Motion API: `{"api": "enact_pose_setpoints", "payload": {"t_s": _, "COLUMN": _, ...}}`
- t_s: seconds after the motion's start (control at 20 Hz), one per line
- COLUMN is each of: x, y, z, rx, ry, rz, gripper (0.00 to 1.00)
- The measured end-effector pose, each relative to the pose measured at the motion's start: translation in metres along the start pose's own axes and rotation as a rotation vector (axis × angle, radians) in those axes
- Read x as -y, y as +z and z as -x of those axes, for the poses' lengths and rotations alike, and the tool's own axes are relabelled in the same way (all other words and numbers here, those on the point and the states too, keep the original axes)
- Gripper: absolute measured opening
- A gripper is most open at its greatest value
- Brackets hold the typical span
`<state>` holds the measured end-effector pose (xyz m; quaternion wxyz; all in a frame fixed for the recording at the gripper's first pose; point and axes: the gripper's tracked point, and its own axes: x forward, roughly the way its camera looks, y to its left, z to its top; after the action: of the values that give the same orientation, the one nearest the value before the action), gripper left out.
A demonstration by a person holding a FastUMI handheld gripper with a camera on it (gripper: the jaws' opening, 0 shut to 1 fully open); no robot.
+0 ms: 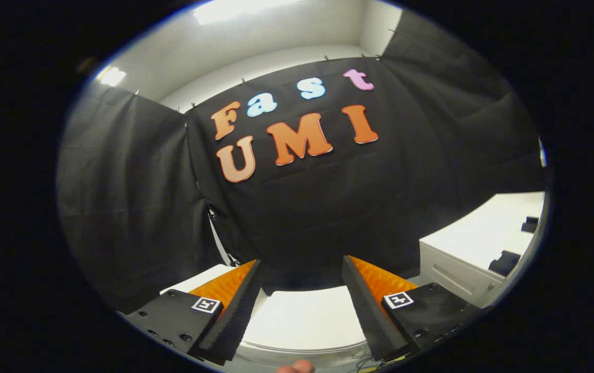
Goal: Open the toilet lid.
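Gripper view is giving us, nearest of all, a fingertip [295, 367] of a person peeking in just beneath the gap between the 2 fingers. The gripper [302, 267] is standing with its fingers spread wide apart and nothing caught between them; each finger is carrying a small square marker on the block at its base. Between the fingers and below them we are seeing the toilet lid [304, 318], a smooth white curved surface that is lying flat and closed, its rounded near rim running under the finger bases. The fingertips are hovering above the lid's far part; we cannot tell whether they are touching it. A sliver of white is also showing outside the left finger, on the same level as the lid. Off beyond the right finger, a white cabinet [462, 267] is standing apart from the toilet, with 2 small dark objects [504, 261] resting on its top; they are too small for us to identify. Beyond the fingertips, the black cloth wall [328, 207] is hanging straight ahead, and above it a pale wall and a bright ceiling light [234, 9] are showing.
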<state>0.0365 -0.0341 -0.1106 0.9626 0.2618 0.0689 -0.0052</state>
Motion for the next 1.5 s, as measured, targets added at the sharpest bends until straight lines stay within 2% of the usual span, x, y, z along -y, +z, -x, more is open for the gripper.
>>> {"api": "enact_pose_setpoints", "payload": {"t_s": 0.15, "x": 0.056, "y": -0.037, "z": -0.005, "rx": -0.053, "ry": -0.086, "rz": -0.162, "gripper": 0.99}}
{"api": "enact_pose_setpoints", "payload": {"t_s": 0.25, "x": 0.088, "y": -0.087, "z": 0.007, "rx": -0.172, "ry": -0.125, "rz": -0.288, "gripper": 0.99}}
{"api": "enact_pose_setpoints", "payload": {"t_s": 0.5, "x": 0.16, "y": -0.154, "z": 0.028, "rx": -0.262, "ry": -0.205, "rz": -0.577, "gripper": 0.99}}
{"api": "enact_pose_setpoints", "payload": {"t_s": 0.65, "x": 0.211, "y": -0.2, "z": 0.036, "rx": -0.312, "ry": -0.298, "rz": -0.681, "gripper": 0.99}}
{"api": "enact_pose_setpoints", "payload": {"t_s": 0.8, "x": 0.231, "y": -0.233, "z": 0.045, "rx": -0.363, "ry": -0.334, "rz": -0.808, "gripper": 0.98}}
{"api": "enact_pose_setpoints", "payload": {"t_s": 1.05, "x": 0.241, "y": -0.28, "z": 0.035, "rx": -0.466, "ry": -0.361, "rz": -0.864, "gripper": 0.98}}
{"api": "enact_pose_setpoints", "payload": {"t_s": 1.3, "x": 0.252, "y": -0.287, "z": 0.026, "rx": -0.425, "ry": -0.366, "rz": -0.88, "gripper": 0.97}}
{"api": "enact_pose_setpoints", "payload": {"t_s": 1.4, "x": 0.254, "y": -0.289, "z": 0.025, "rx": -0.414, "ry": -0.375, "rz": -0.872, "gripper": 0.9}}
{"api": "enact_pose_setpoints", "payload": {"t_s": 1.5, "x": 0.257, "y": -0.292, "z": 0.021, "rx": -0.405, "ry": -0.386, "rz": -0.88, "gripper": 0.74}}
